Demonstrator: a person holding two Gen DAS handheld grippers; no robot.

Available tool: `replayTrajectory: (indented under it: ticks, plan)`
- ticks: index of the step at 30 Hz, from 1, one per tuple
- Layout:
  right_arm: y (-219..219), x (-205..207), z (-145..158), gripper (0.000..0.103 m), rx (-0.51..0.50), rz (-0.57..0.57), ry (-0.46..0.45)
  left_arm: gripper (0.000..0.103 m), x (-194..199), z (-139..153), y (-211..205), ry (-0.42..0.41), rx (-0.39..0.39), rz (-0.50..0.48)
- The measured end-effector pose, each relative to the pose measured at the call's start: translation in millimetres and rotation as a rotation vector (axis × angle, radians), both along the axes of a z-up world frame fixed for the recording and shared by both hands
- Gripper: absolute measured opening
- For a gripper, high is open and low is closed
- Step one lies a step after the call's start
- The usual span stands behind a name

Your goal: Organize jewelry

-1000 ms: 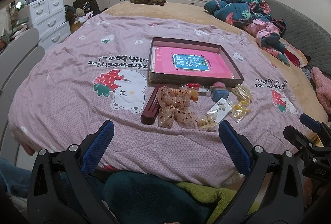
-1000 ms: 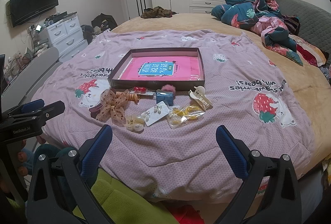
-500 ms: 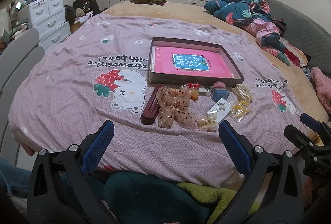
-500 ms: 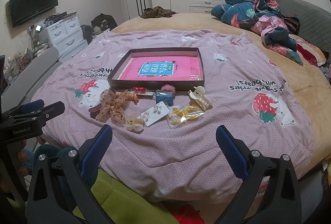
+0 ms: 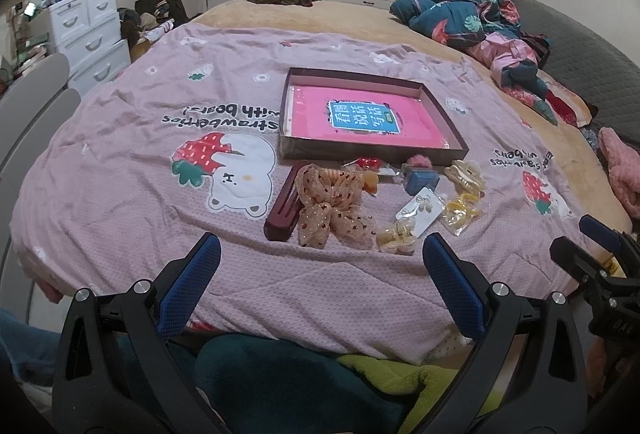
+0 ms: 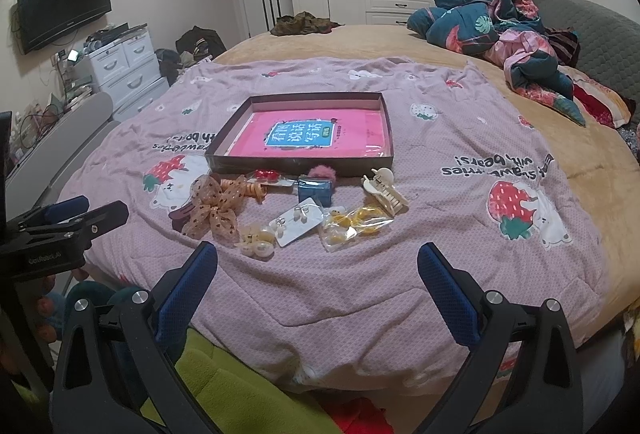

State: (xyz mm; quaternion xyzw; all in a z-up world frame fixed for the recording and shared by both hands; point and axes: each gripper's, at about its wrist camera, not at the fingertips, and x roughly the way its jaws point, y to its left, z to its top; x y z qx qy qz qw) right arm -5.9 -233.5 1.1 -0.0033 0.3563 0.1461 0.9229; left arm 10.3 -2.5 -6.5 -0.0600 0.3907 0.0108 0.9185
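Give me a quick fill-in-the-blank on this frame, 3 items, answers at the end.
1. The pink book lies inside the shallow ____.
2. Both the left gripper and the right gripper are ____ and hold nothing.
3. The cream claw clip lies on the quilt, to the ____ of the small blue box in the right wrist view.

Answers: box; open; right

left claw (image 5: 320,258) open, right claw (image 6: 318,266) open

Hair clips, bow (image 5: 332,205) and earring card (image 6: 298,221) lie clustered before the shallow brown tray (image 6: 296,163); pink booklet inside.
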Motion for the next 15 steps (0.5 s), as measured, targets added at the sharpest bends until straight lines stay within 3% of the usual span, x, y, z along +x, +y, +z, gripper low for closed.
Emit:
replayTrajectory:
  ticks: [8,15]
  plan:
    - [-9.2,22.3,-4.6,0.099,0.002,-0.002,0.017,0.095,7.5,-8.9,20.6,0.026,-0.02,0.042]
    - [9.1,46.0,-20.7,0.099,0.001,0.06,0.063,0.095,19.9,-18.8,47.4,0.046,-0.073,0.057]
